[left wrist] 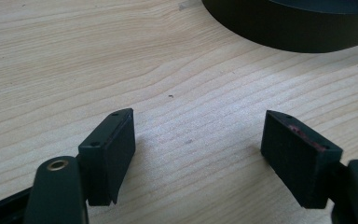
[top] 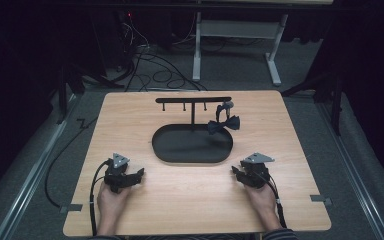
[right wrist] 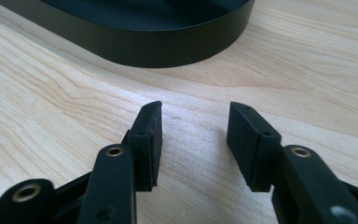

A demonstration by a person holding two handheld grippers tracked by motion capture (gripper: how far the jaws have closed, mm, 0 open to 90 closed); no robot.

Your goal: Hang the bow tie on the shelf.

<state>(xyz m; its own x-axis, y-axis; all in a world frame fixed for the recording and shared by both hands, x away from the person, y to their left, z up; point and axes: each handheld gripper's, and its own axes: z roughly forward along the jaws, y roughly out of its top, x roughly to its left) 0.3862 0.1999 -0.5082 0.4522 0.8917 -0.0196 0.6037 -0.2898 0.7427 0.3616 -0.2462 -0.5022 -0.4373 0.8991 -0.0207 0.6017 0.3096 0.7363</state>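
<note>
The left gripper (top: 139, 175) rests on the near left of the table with its black jaws spread wide and nothing between them; in the left gripper view its flat rectangular pads (left wrist: 113, 154) frame bare wood. The right gripper (top: 236, 174), near right, also has its jaws parted and empty, somewhat narrower in the right gripper view (right wrist: 195, 140), and it holds nothing. Each is held by a hand (top: 111, 200) coming in from the near edge, with a cable trailing back.

Between and just beyond the two grippers lies the black oval metal tray (top: 166, 150) with a low upright rim, apart from both. A thin black T-shaped stand (top: 193, 99) rises from its far side, small pegs hanging under the crossbar. A black fabric bow tie (top: 224, 124) hangs at the stand's right end, over the tray's far right rim.

The light wooden table (top: 290, 150) has rounded corners and visible grain. Around it are grey carpet, loose cables and a white metal frame in a dark room.
</note>
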